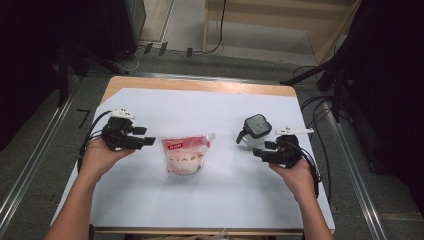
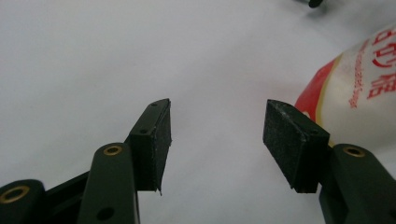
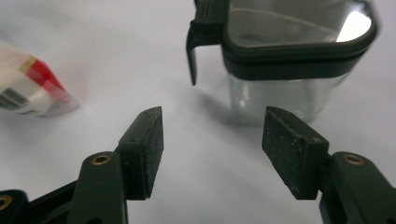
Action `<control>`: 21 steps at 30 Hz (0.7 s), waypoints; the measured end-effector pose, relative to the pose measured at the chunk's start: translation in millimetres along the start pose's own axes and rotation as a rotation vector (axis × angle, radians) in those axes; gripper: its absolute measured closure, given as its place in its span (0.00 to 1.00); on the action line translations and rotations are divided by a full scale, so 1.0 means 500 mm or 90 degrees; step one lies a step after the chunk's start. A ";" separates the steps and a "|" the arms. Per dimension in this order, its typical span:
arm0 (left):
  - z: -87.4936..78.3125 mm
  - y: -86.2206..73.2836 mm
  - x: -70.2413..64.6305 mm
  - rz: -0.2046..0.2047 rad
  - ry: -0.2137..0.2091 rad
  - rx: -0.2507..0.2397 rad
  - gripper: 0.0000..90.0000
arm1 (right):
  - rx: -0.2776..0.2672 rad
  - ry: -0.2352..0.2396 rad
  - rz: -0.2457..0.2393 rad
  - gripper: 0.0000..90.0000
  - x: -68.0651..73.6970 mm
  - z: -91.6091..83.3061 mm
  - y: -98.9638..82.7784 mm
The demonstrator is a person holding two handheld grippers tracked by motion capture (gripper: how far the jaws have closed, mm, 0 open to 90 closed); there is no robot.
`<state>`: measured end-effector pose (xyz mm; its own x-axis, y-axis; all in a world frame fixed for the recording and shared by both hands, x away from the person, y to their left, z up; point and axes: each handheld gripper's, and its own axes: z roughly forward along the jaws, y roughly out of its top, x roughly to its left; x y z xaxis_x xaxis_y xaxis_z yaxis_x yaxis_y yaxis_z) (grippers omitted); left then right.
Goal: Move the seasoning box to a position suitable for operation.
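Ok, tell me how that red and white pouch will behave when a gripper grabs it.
The pouch looks soft and bulging, so it will probably sag and shift its filling rather than stay stiff. Its glossy film may slip between the pads. Lying flat on the table, it seems unlikely to roll or tip.

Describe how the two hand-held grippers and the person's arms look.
Both are black. The left hand-held gripper and the right hand-held gripper each carry a pale plate on top and trail black cables. Each has two black jaws with brass-coloured rivets, ending in dark, rough, rectangular pads. The forearms are bare, with no sleeves in sight.
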<state>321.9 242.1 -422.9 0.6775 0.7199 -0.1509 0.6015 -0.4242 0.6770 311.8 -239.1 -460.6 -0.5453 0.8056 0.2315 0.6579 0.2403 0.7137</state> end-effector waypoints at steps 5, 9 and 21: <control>-0.002 -0.004 -0.003 0.013 -0.006 -0.001 0.46 | -0.036 -0.022 -0.042 0.45 0.002 -0.009 0.001; 0.000 -0.004 -0.005 0.023 -0.008 -0.002 0.44 | -0.031 -0.035 -0.048 0.48 -0.001 -0.011 -0.001; 0.003 -0.003 -0.010 0.029 -0.017 0.001 0.44 | -0.044 -0.009 -0.028 0.55 -0.008 -0.011 -0.007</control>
<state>318.1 238.1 -424.5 0.7147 0.6853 -0.1395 0.5708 -0.4563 0.6826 309.0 -246.1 -460.6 -0.5659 0.8024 0.1896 0.5950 0.2382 0.7676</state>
